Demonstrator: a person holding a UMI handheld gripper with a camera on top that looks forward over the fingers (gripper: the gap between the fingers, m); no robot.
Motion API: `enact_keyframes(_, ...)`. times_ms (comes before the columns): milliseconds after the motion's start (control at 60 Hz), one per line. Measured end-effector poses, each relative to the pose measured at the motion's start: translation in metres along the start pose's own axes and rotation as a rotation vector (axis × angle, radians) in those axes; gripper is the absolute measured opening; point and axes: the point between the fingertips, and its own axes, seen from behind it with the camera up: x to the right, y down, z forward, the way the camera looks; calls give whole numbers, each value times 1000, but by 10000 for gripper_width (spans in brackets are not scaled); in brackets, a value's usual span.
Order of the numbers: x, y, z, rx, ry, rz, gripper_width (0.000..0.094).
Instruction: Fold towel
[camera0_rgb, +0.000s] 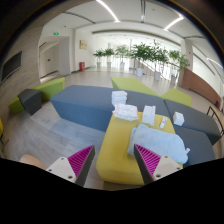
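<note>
A pale blue towel (162, 143) lies crumpled on the right side of a yellow table (118, 150), partly hanging over its right edge. My gripper (113, 162) is open and empty, held above the near end of the table. Its left magenta pad (79, 160) is off the table's left edge. Its right magenta pad (148, 158) is just short of the towel's near end. The towel lies ahead and to the right of the fingers, not between them.
Several small white things (124, 108) and a white cup (150, 116) stand at the table's far end. Blue-grey sofa blocks (85, 102) surround the table, with yellow-green seats (178, 97) beyond. Potted plants (150, 52) line the back of the hall.
</note>
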Motion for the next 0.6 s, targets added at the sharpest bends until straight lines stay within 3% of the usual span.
enact_keyframes(133,45,3,64,-33,93,-2,793)
enact_keyframes(333,91,31,173,-131,148,42,659)
enact_keyframes(433,109,57,205,-186,169,-8,492)
enact_keyframes(467,108,54,209,-159,153,-11,481)
enact_keyframes(600,108,54,203,-128,149,-59,277)
